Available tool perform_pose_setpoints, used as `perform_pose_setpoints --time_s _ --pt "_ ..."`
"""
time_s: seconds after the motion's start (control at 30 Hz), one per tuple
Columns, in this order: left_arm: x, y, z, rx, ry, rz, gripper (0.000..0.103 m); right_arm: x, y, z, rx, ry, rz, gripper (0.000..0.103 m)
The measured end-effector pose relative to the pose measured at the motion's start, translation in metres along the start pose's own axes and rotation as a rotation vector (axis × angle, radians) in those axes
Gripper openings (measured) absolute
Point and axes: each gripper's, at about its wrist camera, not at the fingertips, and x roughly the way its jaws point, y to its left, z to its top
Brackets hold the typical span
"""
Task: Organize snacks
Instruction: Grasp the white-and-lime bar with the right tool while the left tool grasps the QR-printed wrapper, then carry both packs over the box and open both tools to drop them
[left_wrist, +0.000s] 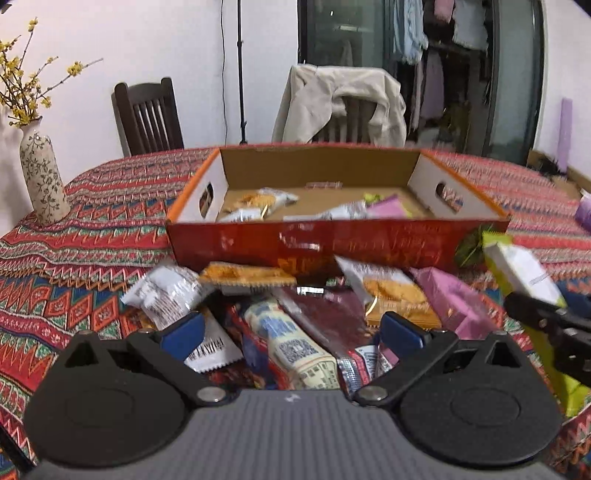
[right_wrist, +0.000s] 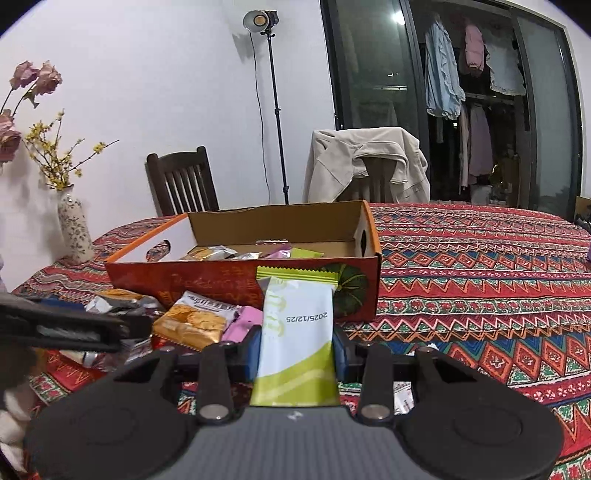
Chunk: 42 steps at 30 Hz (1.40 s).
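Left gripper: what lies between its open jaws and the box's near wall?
Loose snack packets piled on the tablecloth fill the stretch from the left gripper to the cardboard box, per the left wrist view.

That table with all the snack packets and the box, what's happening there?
A person is sorting snacks with two hand-held tongs. The right tongs are shut on a white-and-green foil snack packet, held just short of the red cardboard box, which already has a few packets inside. The left tongs stand open above the pile of loose wrapped snacks on the patterned tablecloth, holding nothing.
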Motion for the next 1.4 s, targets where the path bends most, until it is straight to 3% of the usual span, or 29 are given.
perform_pose_setpoints --time_s 0.13,0.2,0.27,0.53,0.83,1.4 --pt "0.009 -0.002 -0.005 0.002 0.024 0.024 0.103 -0.001 0.002 -0.002 -0.001 0.003 0.016 0.037" --pt "0.01 0.0 -0.005 -0.003 0.024 0.021 0.096 -0.001 0.003 -0.003 -0.001 0.003 0.022 0.037" --pt "0.009 0.001 -0.005 -0.001 0.029 0.005 0.08 -0.001 0.003 -0.003 -0.001 0.005 0.024 0.037" --pt "0.005 0.012 -0.009 -0.011 0.015 -0.019 0.07 -0.003 0.004 -0.005 -0.002 0.012 0.024 0.038" --pt "-0.015 0.032 -0.011 -0.036 -0.022 -0.057 0.069 -0.008 0.011 -0.004 -0.012 0.008 0.026 0.038" --pt "-0.062 0.048 -0.003 -0.047 -0.186 -0.125 0.069 -0.02 0.027 0.005 -0.028 -0.025 0.029 0.038"
